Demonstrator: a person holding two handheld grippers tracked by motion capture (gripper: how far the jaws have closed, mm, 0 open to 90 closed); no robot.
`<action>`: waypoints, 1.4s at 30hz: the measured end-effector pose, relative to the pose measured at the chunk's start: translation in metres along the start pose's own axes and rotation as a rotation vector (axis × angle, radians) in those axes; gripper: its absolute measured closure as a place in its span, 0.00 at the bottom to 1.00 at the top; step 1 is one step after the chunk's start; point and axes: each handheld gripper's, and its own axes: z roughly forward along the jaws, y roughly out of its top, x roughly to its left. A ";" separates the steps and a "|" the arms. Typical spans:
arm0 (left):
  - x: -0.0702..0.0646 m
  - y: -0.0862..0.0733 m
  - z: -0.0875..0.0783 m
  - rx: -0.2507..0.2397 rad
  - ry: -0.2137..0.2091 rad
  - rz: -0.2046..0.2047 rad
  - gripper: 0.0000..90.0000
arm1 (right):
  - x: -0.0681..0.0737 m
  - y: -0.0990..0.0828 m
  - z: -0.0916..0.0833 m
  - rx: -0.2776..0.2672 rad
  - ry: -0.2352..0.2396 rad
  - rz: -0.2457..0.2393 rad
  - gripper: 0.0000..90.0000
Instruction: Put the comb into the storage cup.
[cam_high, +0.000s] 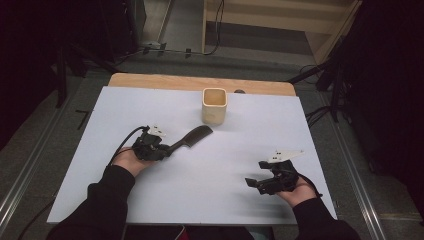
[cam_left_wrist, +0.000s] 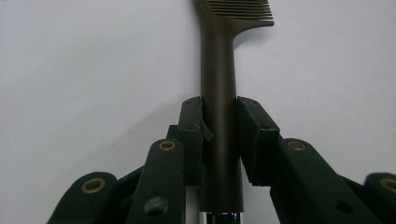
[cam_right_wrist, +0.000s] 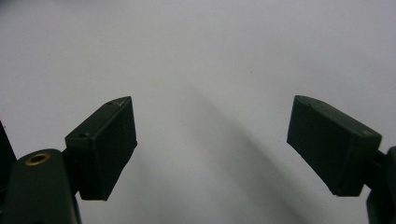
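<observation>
A dark brown comb (cam_high: 192, 136) lies on the white table sheet (cam_high: 240, 150), its toothed head toward the cup. My left gripper (cam_high: 167, 148) is shut on the comb's handle (cam_left_wrist: 219, 116), and both pads (cam_left_wrist: 191, 135) press on its sides in the left gripper view. The comb's teeth (cam_left_wrist: 240, 9) reach to the top of that view. At the front right my right gripper (cam_high: 254, 179) rests low over the sheet. Its pads (cam_right_wrist: 105, 147) stand wide apart with nothing between them; it is open.
A cream square cup (cam_high: 214, 105) stands upright at the back middle of the sheet, just beyond the comb's head. The wooden table edge (cam_high: 200, 81) runs behind it. Cables (cam_high: 320, 115) lie on the floor around the table.
</observation>
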 end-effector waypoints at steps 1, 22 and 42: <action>0.001 0.000 -0.001 0.004 -0.008 -0.004 0.81 | 0.000 0.000 0.000 0.000 0.001 0.000 0.16; -0.003 0.005 -0.018 -0.020 -0.131 -0.066 0.81 | 0.000 0.000 -0.001 -0.004 -0.001 0.005 0.16; -0.023 0.021 -0.025 -0.095 -0.227 -0.121 0.81 | -0.001 0.001 -0.002 -0.018 0.001 0.016 0.16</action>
